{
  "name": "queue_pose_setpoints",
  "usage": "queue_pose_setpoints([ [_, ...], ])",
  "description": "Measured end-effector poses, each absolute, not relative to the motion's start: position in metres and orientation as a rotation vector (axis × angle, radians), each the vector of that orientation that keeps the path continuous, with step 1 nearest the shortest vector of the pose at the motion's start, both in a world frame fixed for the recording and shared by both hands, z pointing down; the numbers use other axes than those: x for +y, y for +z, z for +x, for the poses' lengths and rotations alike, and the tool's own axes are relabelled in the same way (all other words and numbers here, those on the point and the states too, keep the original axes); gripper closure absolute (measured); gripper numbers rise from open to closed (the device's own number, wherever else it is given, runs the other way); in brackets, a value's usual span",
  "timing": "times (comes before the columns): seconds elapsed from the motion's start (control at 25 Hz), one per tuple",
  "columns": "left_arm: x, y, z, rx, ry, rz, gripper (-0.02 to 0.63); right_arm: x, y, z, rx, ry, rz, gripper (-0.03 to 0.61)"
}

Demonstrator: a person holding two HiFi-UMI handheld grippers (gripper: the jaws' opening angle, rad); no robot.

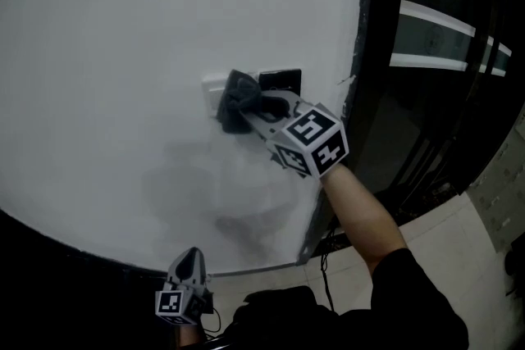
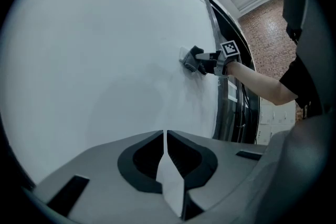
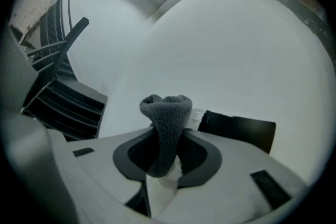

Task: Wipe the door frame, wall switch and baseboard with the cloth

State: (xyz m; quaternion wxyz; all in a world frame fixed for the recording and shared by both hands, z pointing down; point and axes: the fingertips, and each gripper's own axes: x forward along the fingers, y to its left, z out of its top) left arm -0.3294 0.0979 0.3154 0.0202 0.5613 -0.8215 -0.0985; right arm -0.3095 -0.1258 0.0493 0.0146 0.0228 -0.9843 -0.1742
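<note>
Low at the left, the left gripper [image 1: 190, 256], pointed at the wall, jaws pressed flat together with nothing between. Above and all around, a big smooth white wall [image 1: 107, 45]. Near the middle, a small white square wall switch [image 1: 212, 90], partly covered. Pressed right on it, a dark grey fuzzy cloth [image 1: 238, 101], bunched into a soft roll. Behind the cloth, the right gripper [image 1: 256, 107], jaws closed on the cloth and pinching its middle, the rolled end sticking out in front. Just beside the switch on the right, a flat black plate [image 1: 280, 80]. Further right, the tall dark door frame [image 1: 362, 29]. Low at the far right, a pale tiled floor [image 1: 447, 229].
</note>
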Motion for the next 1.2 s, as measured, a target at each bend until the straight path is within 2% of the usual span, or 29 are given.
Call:
queue_pose_setpoints([
  [0.44, 0.059, 0.318, -0.304, -2.498, -0.289, 1.807, 0.609, -0.166, 0.047, -0.269, -3.067, -0.481, 0.14, 0.485],
  [1.2, 0.046, 0.321, -0.302, -2.476, -0.304, 1.817, 0.609, -0.206, 0.05, -0.226, -3.021, -0.509, 0.297, 0.483],
])
